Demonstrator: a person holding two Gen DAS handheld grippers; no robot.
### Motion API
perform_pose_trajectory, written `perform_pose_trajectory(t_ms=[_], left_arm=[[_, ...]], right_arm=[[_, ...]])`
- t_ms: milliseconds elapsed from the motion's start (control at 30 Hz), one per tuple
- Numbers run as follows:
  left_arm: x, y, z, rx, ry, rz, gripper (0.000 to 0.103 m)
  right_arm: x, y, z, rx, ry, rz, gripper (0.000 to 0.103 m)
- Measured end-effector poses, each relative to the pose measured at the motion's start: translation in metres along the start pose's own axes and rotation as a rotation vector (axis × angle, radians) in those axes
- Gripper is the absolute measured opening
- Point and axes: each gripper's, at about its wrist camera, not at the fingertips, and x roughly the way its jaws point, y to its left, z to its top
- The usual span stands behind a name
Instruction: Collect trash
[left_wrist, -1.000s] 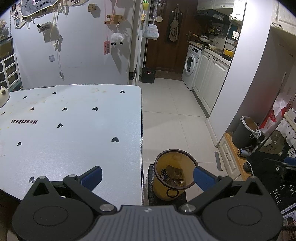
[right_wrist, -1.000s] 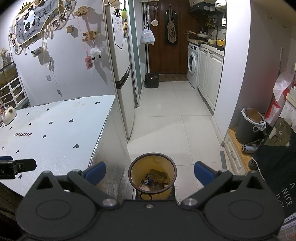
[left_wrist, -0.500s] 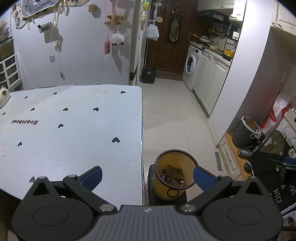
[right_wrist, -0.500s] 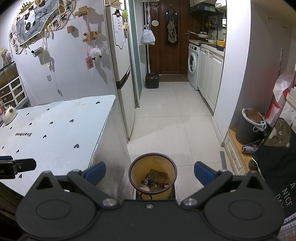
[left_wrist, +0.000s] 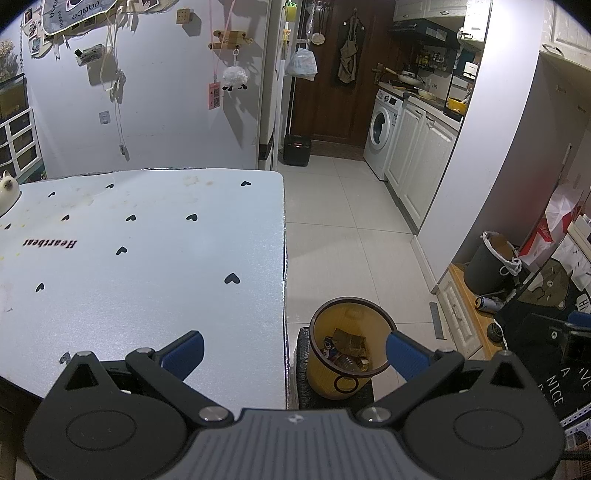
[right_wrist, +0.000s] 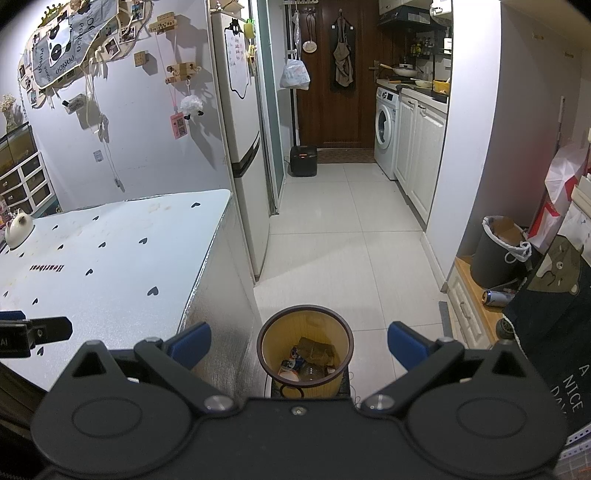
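Both claws are spread wide and hold nothing: the left claw (left_wrist: 293, 349) hangs over the bench (left_wrist: 147, 258) edge, and the right claw (right_wrist: 299, 341) is directly above the yellow bin (right_wrist: 304, 347). The trash (right_wrist: 314, 354), wrappers and a bottle, lies inside that bin, below and between the right claw's fingers. The bench ahead of the left claw looks clear, so collecting seems done; scan for strays, keeping both claws well apart.
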Motion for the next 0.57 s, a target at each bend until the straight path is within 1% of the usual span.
perform_pose_trajectory(t_ms=[567], left_arm=[[-0.0012,0.0024,0.0000,0.000,0.000,0.001,0.103]], right_arm=[[0.0001,0.0002,-0.0004,0.001,0.000,-0.001,0.103]])
